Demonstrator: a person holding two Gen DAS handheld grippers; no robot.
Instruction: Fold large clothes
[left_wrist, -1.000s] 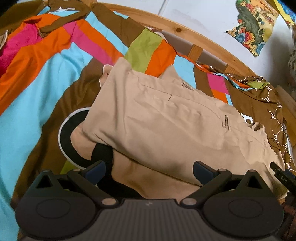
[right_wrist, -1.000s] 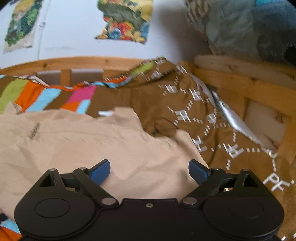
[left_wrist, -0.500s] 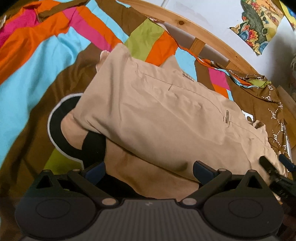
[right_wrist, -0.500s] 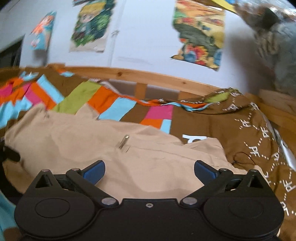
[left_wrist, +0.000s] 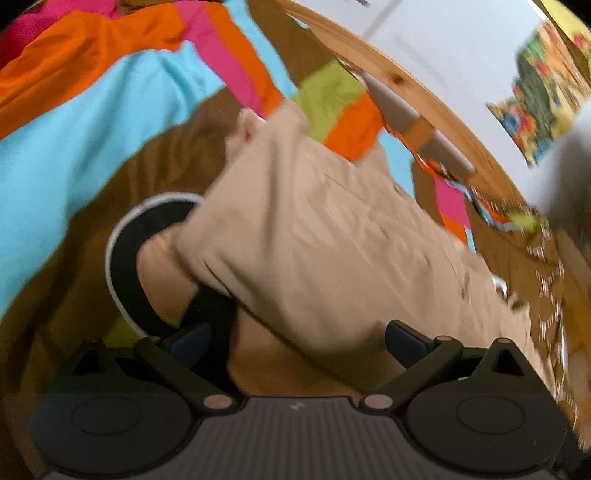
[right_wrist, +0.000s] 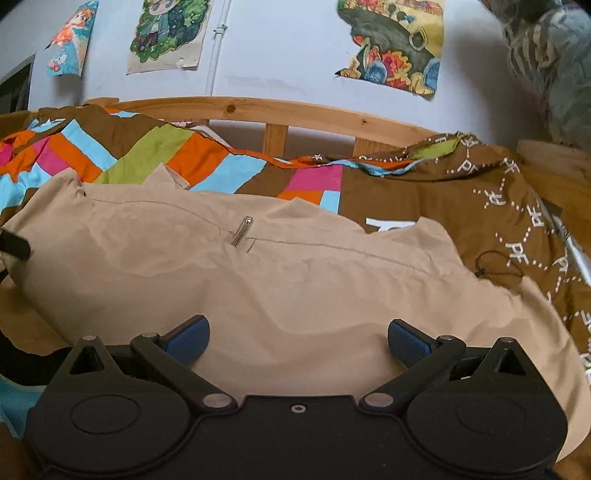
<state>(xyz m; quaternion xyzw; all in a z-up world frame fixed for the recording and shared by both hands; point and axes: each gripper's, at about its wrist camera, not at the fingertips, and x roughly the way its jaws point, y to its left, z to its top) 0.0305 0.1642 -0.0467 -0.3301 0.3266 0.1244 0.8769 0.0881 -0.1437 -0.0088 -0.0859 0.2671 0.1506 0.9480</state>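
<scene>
Both tools, left tool (left_wrist: 295, 338) and right tool (right_wrist: 297, 339), spread wide, gripping nothing.
We see the beige garment (right_wrist: 258, 280) folded on the bed's striped cover (left_wrist: 85, 147), near the wooden rail (right_wrist: 295, 114).

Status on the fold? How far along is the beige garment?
Done: the beige garment lies on the striped bedspread with one layer already doubled over another, as the left wrist view shows. In hand: nothing. The left tool and right tool are both open above the cloth's near edge. Left: it is still long and rumpled, so probably at least one more fold and some smoothing.
</scene>
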